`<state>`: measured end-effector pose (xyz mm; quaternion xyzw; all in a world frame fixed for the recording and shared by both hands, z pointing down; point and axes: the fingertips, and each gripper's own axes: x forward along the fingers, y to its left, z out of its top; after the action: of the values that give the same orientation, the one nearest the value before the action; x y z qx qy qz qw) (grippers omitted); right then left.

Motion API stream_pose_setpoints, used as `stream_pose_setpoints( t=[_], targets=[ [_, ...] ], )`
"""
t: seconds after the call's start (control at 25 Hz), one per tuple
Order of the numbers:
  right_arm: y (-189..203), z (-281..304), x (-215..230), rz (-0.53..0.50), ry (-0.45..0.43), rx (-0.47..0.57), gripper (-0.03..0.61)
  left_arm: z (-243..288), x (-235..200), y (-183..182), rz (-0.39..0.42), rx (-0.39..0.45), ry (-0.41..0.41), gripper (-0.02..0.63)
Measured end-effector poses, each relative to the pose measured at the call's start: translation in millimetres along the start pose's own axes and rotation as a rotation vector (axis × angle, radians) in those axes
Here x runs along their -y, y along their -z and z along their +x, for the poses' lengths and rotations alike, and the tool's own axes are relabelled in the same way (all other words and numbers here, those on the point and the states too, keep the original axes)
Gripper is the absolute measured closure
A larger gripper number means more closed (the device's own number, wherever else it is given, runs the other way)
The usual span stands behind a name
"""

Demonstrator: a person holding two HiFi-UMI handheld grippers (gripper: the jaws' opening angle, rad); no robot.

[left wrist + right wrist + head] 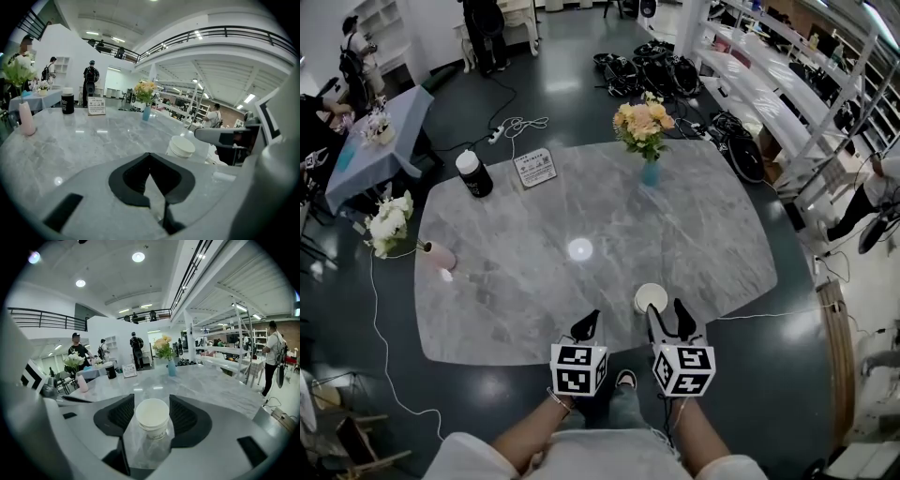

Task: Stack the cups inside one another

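While upright, cup [152, 420] inside hand-held gripper [152, 403]

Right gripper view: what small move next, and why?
Probably draw the right tool back: its jaws stand apart either side of the white paper cup, which looks already nested, and no loose cup shows on the grey marble table.

From the bottom centre of the head view, the left forearm [528, 433] and right forearm [697, 433] reach forward side by side. The left tongs [586, 326] have their jaws meeting at the tips. The right tongs [666, 314] have theirs apart, seemingly unclamped.
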<state>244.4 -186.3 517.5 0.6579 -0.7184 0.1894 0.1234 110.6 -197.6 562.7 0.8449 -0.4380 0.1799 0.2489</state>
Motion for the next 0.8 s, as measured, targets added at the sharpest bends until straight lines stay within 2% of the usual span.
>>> stream_pose_setpoints(
  t=[0.12,0.44,0.56,0.8],
  targets=[
    [-8,-9,-3,-0.009,0.031,0.028,0.41,-10,-4,-4,0.0,0.015,0.005,0.617],
    [-17,-34,-18,0.012,0.076,0.056,0.526,-42,-12,-13,0.0,0.068,0.024,0.617],
    [-13,-44,-26,0.037,0.106,0.055,0.551,-58,-20,-10,0.009,0.073,0.032,0.617],
    [0,-74,-39,0.097,0.175,0.075,0.555,-90,-25,-1,0.016,0.078,0.079,0.617]
  ],
)
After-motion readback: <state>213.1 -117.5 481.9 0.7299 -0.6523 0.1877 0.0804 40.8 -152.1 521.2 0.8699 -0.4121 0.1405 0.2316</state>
